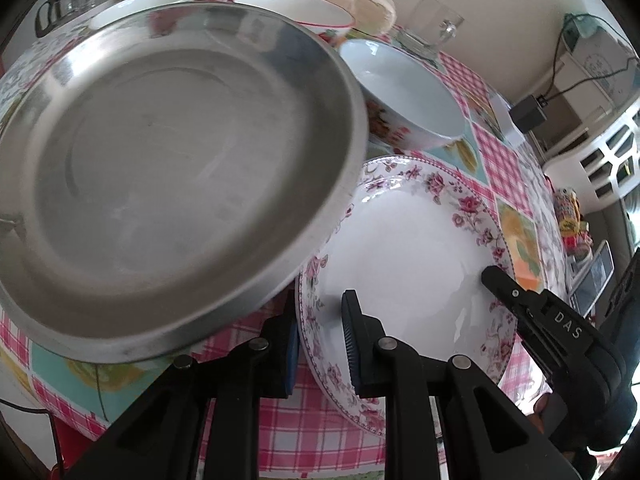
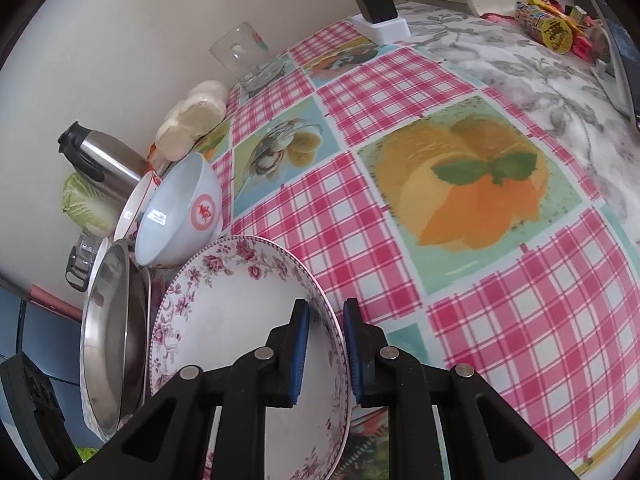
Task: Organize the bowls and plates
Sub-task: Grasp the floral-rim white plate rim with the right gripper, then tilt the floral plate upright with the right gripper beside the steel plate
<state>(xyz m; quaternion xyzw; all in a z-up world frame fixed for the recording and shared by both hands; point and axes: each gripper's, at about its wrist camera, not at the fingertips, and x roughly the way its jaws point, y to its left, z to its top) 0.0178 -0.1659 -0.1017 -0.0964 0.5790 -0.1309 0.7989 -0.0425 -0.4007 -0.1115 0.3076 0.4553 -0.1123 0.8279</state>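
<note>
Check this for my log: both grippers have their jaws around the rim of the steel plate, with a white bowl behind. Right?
Not quite. In both wrist views the jaws straddle the rim of the floral plate, not the steel plate. The white bowl does sit behind.

Beside the glossy, flower-rimmed ceramic plate [image 1: 408, 248] sits a dull brushed-metal pan [image 1: 168, 176]; under both lies a smooth, plasticky checked tablecloth [image 2: 500, 280].

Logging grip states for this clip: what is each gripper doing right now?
Left gripper: open, fingers straddling the floral plate rim.
Right gripper: open, fingers either side of the same plate's rim.
</note>
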